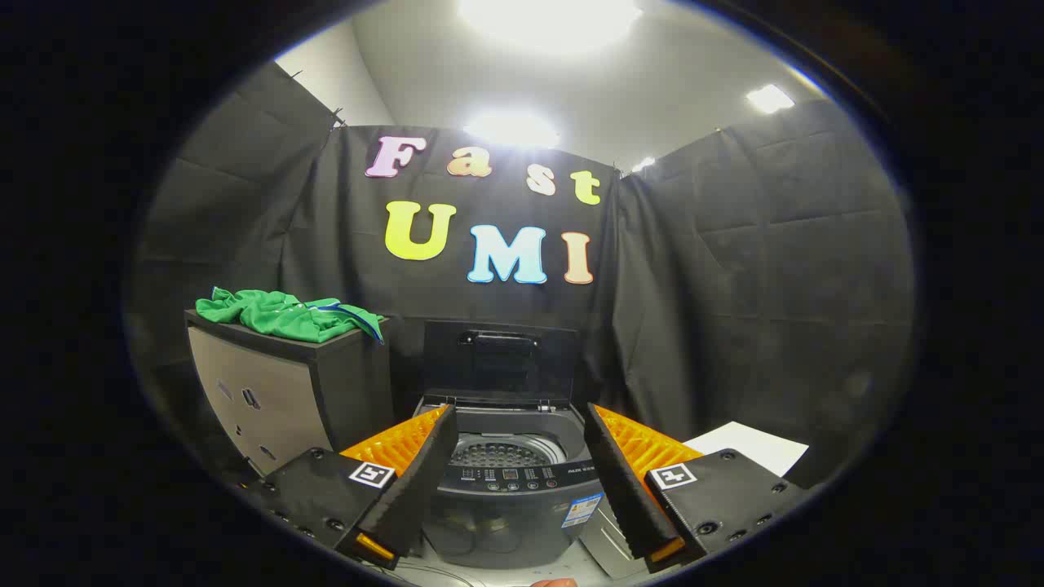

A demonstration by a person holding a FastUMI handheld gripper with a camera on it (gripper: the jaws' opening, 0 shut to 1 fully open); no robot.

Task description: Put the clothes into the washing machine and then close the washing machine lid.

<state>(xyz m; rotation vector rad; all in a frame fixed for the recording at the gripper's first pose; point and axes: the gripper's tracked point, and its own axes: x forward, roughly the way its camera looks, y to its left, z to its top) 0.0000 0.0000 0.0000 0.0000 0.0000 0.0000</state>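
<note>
Black cloth walls the booth under bright ceiling lights. Green clothes (pixel 285 314) lie on a cabinet (pixel 277 383) beside the open-lidded washing machine (pixel 510 481); tongs (pixel 518 424) spread open, empty.

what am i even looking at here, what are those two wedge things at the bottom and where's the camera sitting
The camera rides on a hand-held gripper and looks forward along it, so the two wedges at the bottom are its own two fingers. A person carries the tool; there is no robot arm. The fingers stand apart, open, with nothing between them.

Just ahead, seen through the gap, is a small top-loading washing machine. Its lid is swung up and the drum looks empty from here.

Beside the machine stands a dark cabinet, and a green garment lies crumpled on top of it. That is the clothing meant to go into the washer.

Black cloth walls close in the booth, with ceiling lights above. The picture looks round and bent because of the fisheye lens.
</note>
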